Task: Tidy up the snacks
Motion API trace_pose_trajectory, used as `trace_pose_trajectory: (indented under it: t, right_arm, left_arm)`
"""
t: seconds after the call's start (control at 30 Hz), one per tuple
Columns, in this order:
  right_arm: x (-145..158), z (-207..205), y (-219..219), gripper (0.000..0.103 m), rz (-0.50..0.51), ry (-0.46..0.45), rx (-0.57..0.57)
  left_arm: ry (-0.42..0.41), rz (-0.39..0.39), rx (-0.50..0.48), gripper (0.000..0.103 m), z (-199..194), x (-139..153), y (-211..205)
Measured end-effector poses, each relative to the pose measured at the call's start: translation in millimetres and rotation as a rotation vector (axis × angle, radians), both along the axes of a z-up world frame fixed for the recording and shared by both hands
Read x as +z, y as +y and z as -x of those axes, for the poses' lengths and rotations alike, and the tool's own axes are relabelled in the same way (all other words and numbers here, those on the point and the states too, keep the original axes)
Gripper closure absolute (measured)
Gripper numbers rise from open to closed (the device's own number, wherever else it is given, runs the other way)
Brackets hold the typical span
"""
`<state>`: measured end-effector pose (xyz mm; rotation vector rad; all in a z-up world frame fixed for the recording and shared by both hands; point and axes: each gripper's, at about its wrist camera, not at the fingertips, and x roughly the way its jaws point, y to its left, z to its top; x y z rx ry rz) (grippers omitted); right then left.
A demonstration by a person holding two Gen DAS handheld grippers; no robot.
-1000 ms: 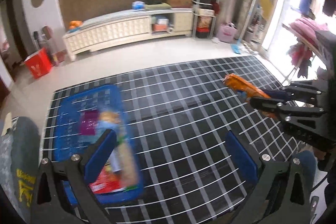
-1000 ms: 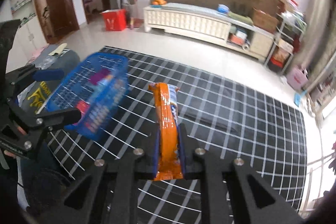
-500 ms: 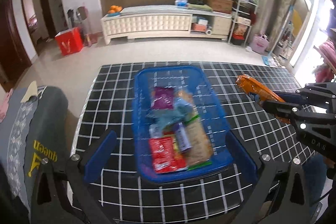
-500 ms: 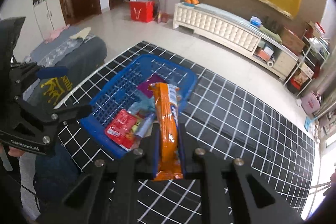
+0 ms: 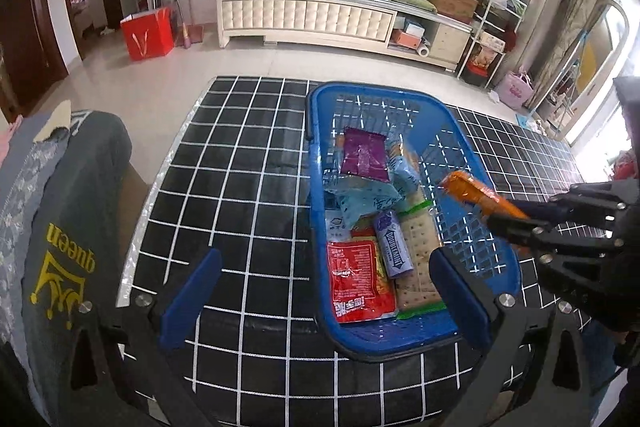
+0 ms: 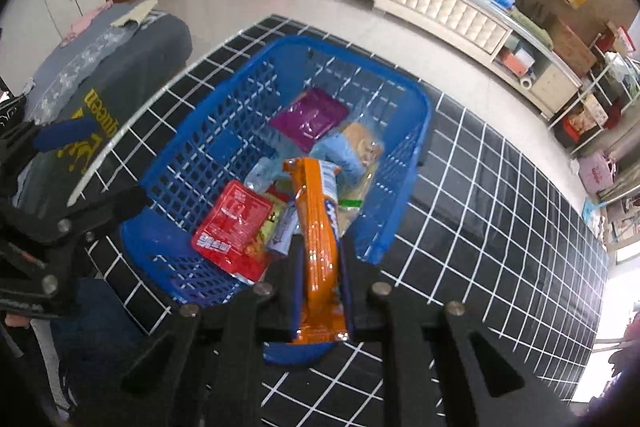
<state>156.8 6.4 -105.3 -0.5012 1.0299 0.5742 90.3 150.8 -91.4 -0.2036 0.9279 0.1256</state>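
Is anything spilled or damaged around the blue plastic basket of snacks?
Nothing stands out. The blue plastic basket sits upright on the black grid-patterned table, with its packets inside. The long orange snack packet is held in the right gripper over the basket, not dropped.

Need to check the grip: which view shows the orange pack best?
Right wrist: the orange pack runs full length between that gripper's shut fingers. Left wrist shows only its tip sideways, over the basket.

Bright daylight from right-side windows, blown-out glare there, fisheye-warped dark corners, sharp centre
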Motion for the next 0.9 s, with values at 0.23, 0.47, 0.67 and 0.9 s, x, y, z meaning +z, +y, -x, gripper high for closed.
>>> trace_pose_trajectory:
  t: [0.23,0.47,0.67,0.9]
  right_arm:
    - [-20.7,-12.8,9.4,0.083,0.030,0.039,-0.043]
    - [-25.1,-11.6,13.8,0.065,0.035,0.009,-0.024]
    - [-10.3,2.9,2.4,0.031,-0.014,-0.063,-0.005]
    - [31.8,30.7,-42.1,0.027,-0.142,-0.176,-0.026]
  left_arm:
    - [0.025,0.006,0.008,0.000,-8.4,-13.1,5.3]
    - [0.036,-0.011,0.010,0.000,-12.0,-14.2,3.2]
    - [0.030,0.001,0.022,0.000,-8.5,-14.7,-2.9]
    - [-0.034,-0.002,0.005,0.000,9.8,5.1,-27.1]
